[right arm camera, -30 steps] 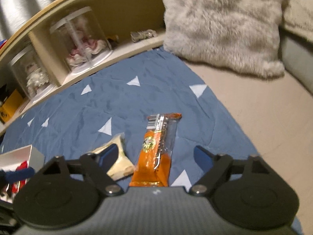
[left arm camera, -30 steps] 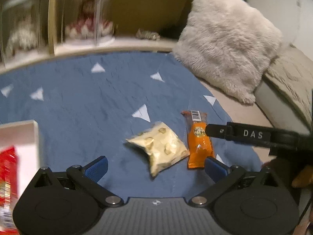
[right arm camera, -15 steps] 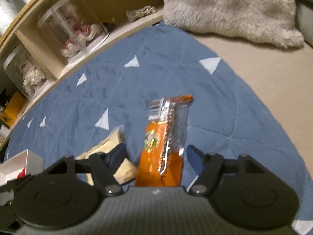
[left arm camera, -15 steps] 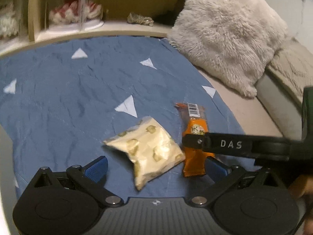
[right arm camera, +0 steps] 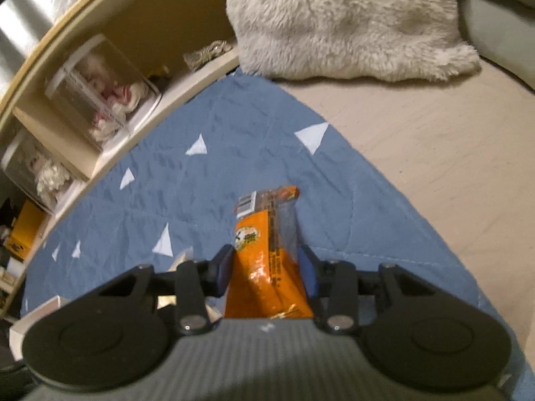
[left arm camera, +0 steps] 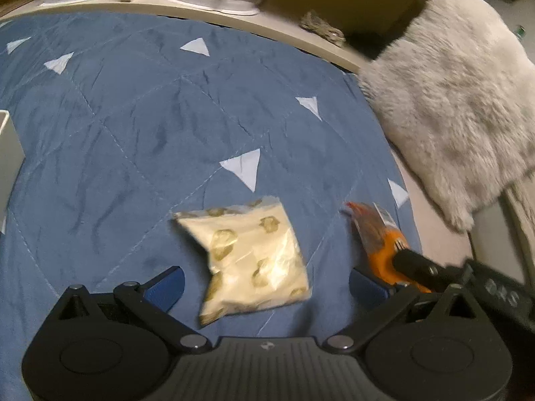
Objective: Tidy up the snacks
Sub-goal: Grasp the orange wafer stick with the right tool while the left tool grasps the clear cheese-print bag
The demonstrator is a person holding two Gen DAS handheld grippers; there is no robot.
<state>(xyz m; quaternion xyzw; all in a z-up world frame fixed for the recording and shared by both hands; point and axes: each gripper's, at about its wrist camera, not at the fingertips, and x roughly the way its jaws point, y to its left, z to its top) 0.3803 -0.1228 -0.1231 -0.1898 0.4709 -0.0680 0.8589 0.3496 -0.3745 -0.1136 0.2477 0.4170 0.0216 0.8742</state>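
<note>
The right gripper [right arm camera: 265, 270] pinches the orange packet [right arm camera: 267, 250] across its width, one blue pad on each long edge. That hold across the narrow side suits a long, thin wrapper, and the pads sit near the packet's lower half, so the barcode end sticks out toward 12 o'clock. Whether the packet rests on the quilt [right arm camera: 207, 180] or is lifted off it I cannot tell.

The left gripper [left arm camera: 265, 282] is spread wide, and the cream bag [left arm camera: 252, 255] lies flat on the quilt between its pads [left arm camera: 165, 284], touching neither. The bag is centred in the gap, which looks like a lining-up for a grasp. In the left view the orange packet sits at about 3 o'clock of the cream bag, near it but apart, with the right gripper's finger lying over it.

A white box [left arm camera: 8, 153] shows at the 9 o'clock edge of the left view, well apart from both snacks; it is likely where they belong. A fur cushion [left arm camera: 461, 100] lies at 2 o'clock, off the quilt and out of the way.
</note>
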